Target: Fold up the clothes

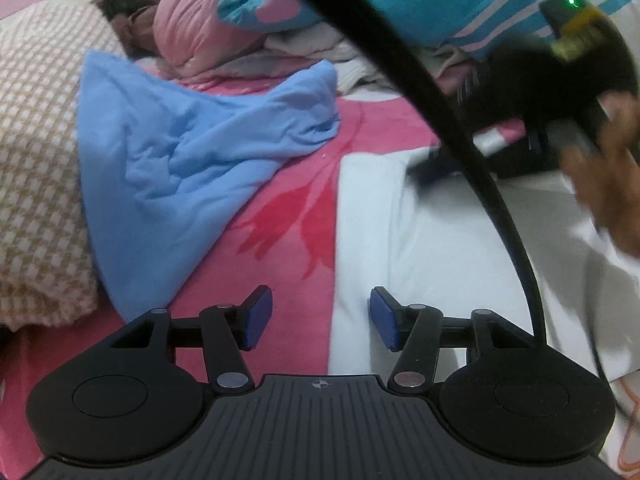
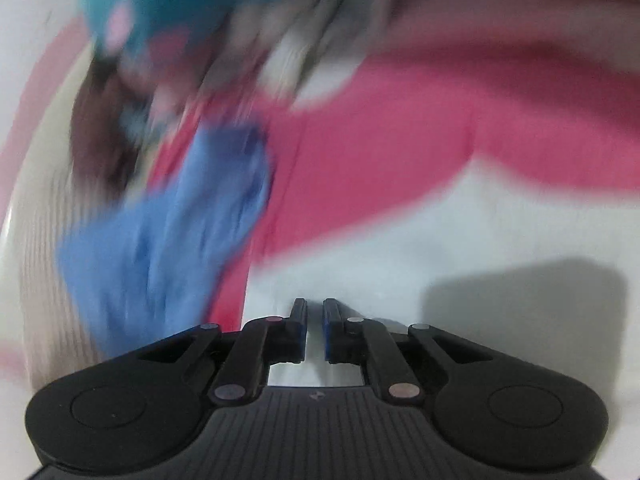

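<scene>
1. Left wrist view is showing the left gripper (image 1: pixel 321 316) hovering with its jaws about half apart and nothing between them, over the seam where the pink blanket (image 1: pixel 296 208) is meeting the white sheet (image 1: pixel 420 232).
2. The blue garment (image 1: pixel 180 152), the thing to fold, is lying crumpled on the left side of the bed, partly over the pink blanket and against the checked quilt (image 1: pixel 36 200), well apart from the left gripper's pads.
3. The right gripper (image 2: pixel 315 328) is showing a narrow slit between its jaws with nothing held; its own view is heavily blurred, and the blue garment is sitting to its left there.
4. From the left view, a hand (image 1: pixel 608 184) is gripping the right tool at the far right, above the white sheet.
5. A person is lying at the far left beside piled bedding (image 1: pixel 400 4), so reaches should stay clear of that corner.
6. To do this step well, I judge each gripper should be opening before descent, taking one edge or corner of the garment rather than a bunched ridge, then spreading it flat before any fold.
</scene>
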The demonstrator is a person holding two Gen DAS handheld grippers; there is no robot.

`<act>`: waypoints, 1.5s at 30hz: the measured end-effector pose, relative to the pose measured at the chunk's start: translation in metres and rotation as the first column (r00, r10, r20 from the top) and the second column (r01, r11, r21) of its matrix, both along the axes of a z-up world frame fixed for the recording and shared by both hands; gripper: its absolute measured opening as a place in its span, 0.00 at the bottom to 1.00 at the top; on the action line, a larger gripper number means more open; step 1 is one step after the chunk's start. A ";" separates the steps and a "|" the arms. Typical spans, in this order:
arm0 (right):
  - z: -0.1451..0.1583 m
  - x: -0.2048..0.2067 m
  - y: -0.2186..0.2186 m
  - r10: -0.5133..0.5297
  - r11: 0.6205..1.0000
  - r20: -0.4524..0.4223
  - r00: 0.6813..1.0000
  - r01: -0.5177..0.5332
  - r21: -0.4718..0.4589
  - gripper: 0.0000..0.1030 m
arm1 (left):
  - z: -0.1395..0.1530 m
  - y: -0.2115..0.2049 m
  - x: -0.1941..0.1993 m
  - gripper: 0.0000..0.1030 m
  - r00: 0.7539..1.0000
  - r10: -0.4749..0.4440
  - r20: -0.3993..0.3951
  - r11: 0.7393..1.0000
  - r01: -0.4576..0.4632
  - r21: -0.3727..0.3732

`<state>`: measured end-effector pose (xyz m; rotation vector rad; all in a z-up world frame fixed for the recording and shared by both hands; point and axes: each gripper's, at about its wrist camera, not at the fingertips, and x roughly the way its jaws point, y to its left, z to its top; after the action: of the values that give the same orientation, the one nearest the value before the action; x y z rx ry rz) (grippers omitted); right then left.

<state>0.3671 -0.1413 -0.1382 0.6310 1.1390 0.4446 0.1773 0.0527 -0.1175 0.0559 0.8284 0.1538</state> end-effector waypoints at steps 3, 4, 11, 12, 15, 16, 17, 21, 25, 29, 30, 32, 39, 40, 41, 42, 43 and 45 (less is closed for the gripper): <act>0.015 0.004 -0.009 -0.047 0.999 0.021 0.999 0.047 0.019 0.10 | 0.001 0.006 -0.001 0.53 1.000 0.020 -0.002 1.000 -0.020 -0.017; 0.023 -0.003 -0.007 -0.003 1.000 0.029 1.000 0.003 0.019 0.10 | 0.001 0.007 -0.002 0.53 1.000 0.026 -0.002 0.999 -0.026 -0.022; 0.022 -0.031 0.031 0.283 0.956 0.004 0.959 -0.282 -0.076 0.11 | -0.001 0.011 -0.004 0.53 1.000 0.022 0.004 0.999 -0.022 -0.032; 0.016 -0.026 0.032 0.260 0.962 0.001 0.966 -0.259 -0.090 0.10 | -0.001 0.011 -0.005 0.53 1.000 0.021 0.006 0.999 -0.021 -0.025; 0.000 -0.002 0.017 0.078 0.997 -0.013 0.997 -0.079 -0.008 0.07 | -0.003 0.012 -0.005 0.53 1.000 0.022 0.010 1.000 -0.022 -0.010; -0.002 0.004 0.012 0.021 1.000 -0.018 1.000 -0.021 0.022 0.07 | -0.004 0.014 -0.005 0.53 1.000 0.029 0.008 1.000 -0.029 -0.011; 0.002 0.004 0.007 -0.015 0.999 -0.005 1.000 0.015 0.033 0.10 | -0.004 0.016 -0.005 0.53 0.999 0.037 0.006 0.999 -0.037 -0.015; 0.019 -0.010 0.007 0.052 0.997 0.005 0.999 -0.052 0.062 0.12 | -0.003 0.023 -0.005 0.53 0.997 0.076 -0.007 0.997 -0.076 -0.030; 0.016 -0.027 0.022 0.189 0.980 -0.052 0.981 -0.185 0.080 0.16 | -0.002 0.030 -0.006 0.53 0.994 0.104 -0.023 0.993 -0.105 -0.045; -0.006 -0.021 0.018 0.080 0.995 -0.111 0.991 -0.073 0.063 0.14 | 0.002 0.031 -0.007 0.53 0.993 0.114 -0.027 0.993 -0.115 -0.038; -0.011 -0.019 0.012 0.023 0.998 -0.123 0.992 -0.015 0.066 0.14 | 0.004 0.032 -0.008 0.53 0.993 0.116 -0.030 0.992 -0.117 -0.037; -0.007 -0.022 -0.014 -0.140 0.983 -0.137 0.981 0.154 0.095 0.16 | 0.008 0.032 -0.011 0.53 0.992 0.121 -0.028 0.992 -0.122 -0.036; 0.049 -0.075 -0.072 -0.136 0.990 -0.054 0.989 0.138 0.040 0.24 | 0.026 0.027 -0.030 0.53 0.989 0.142 -0.030 0.988 -0.143 -0.059; 0.054 -0.088 -0.078 -0.113 0.993 -0.050 0.992 0.114 0.021 0.25 | 0.030 0.023 -0.036 0.53 0.991 0.128 -0.023 0.990 -0.129 -0.061; 0.058 -0.105 -0.085 -0.086 0.996 -0.051 0.995 0.086 0.000 0.26 | 0.034 0.018 -0.042 0.53 0.993 0.115 -0.015 0.991 -0.115 -0.062; 0.062 -0.122 -0.091 -0.065 0.998 -0.058 0.996 0.065 -0.018 0.26 | 0.038 0.014 -0.048 0.53 0.995 0.101 -0.008 0.993 -0.101 -0.064; 0.065 -0.140 -0.097 -0.045 0.998 -0.066 0.997 0.042 -0.036 0.26 | 0.041 0.008 -0.054 0.53 0.996 0.084 -0.002 0.994 -0.084 -0.065; 0.067 -0.176 -0.105 -0.010 0.997 -0.092 0.996 0.003 -0.078 0.26 | 0.046 -0.009 -0.070 0.53 0.999 0.042 -0.002 0.997 -0.042 -0.067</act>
<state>0.1906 -0.2463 -0.0709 0.5918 1.2356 0.3663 0.1070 0.0433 -0.0713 -0.0247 0.8350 0.1649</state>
